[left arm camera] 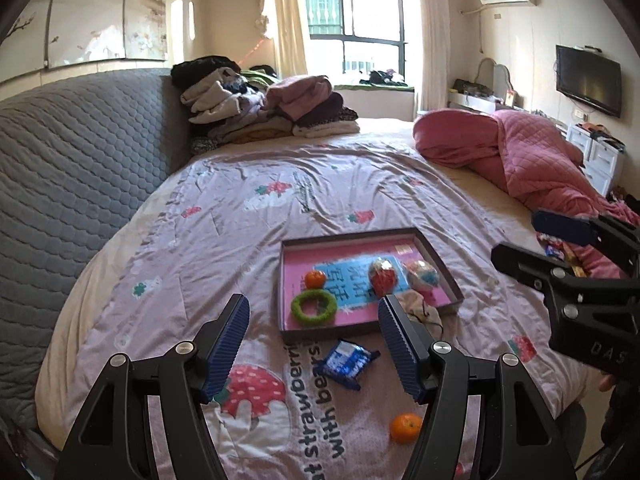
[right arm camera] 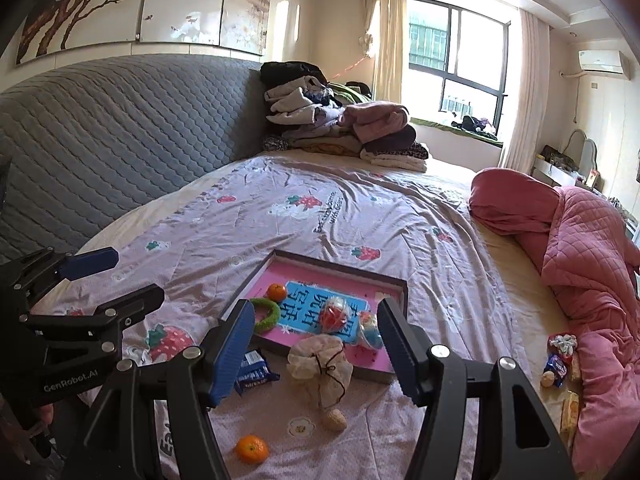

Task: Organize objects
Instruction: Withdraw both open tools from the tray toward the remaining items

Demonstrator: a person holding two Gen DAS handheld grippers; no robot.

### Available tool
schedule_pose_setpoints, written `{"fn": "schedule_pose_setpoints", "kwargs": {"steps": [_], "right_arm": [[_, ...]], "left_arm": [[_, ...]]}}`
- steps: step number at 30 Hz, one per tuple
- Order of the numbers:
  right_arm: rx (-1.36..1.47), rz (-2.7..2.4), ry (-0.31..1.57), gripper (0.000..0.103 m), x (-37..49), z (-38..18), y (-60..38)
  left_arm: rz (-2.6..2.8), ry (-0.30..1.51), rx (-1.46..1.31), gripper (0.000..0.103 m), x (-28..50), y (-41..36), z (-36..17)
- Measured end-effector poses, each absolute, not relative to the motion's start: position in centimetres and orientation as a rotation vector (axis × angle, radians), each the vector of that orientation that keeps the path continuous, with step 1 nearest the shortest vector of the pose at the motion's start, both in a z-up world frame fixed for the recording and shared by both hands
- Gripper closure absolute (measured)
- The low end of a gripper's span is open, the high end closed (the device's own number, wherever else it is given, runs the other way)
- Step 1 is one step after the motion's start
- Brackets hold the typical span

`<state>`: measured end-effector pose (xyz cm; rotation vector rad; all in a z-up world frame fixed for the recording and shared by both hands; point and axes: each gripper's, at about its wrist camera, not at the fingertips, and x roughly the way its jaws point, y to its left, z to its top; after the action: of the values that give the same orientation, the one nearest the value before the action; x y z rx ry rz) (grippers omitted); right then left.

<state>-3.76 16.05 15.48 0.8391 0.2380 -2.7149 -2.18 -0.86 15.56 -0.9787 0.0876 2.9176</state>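
A shallow tray (left arm camera: 360, 237) (right arm camera: 336, 266) with a pink floor lies on the bed. In it are a tangerine (left arm camera: 315, 279), a green ring (left arm camera: 314, 307), a red wrapped ball (left arm camera: 383, 276) and a pink-blue wrapped ball (left arm camera: 422, 275). Loose on the quilt in front are a blue snack packet (left arm camera: 347, 362) (right arm camera: 252, 372), a beige drawstring pouch (right arm camera: 320, 364), a tangerine (left arm camera: 405, 427) (right arm camera: 251, 449) and a small walnut-like nut (right arm camera: 335, 419). My left gripper (left arm camera: 314, 344) is open and empty above the packet. My right gripper (right arm camera: 316, 348) is open and empty above the pouch.
A grey quilted headboard (left arm camera: 72, 168) runs along the left. Folded clothes (left arm camera: 260, 104) are piled at the far end. A pink quilt (right arm camera: 592, 272) is bunched on the right, with several snack packets (right arm camera: 558, 364) beside it.
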Motion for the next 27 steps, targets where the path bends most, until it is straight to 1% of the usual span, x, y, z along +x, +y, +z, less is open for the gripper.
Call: {"fn": "schedule_pose_setpoints", "kwargs": {"steps": [14,23,27], "right_arm": [[0.882,-2.713,0.228,0.04,-2.0,13.5,17.1],[0.931,-2.7,0.237,0.04,-1.4,11.4,17.4],[0.962,-2.692,0.269,0.04,-1.3,10.3,17.1]], "left_arm": [[2.875,0.099,-1.035,0.035,0.1,0.2,11.3],[2.868,0.049,-1.056,0.035,1.2,1.0,9.0],[2.863,0.044,-1.064,0.035,1.6,1.5,7.9]]}}
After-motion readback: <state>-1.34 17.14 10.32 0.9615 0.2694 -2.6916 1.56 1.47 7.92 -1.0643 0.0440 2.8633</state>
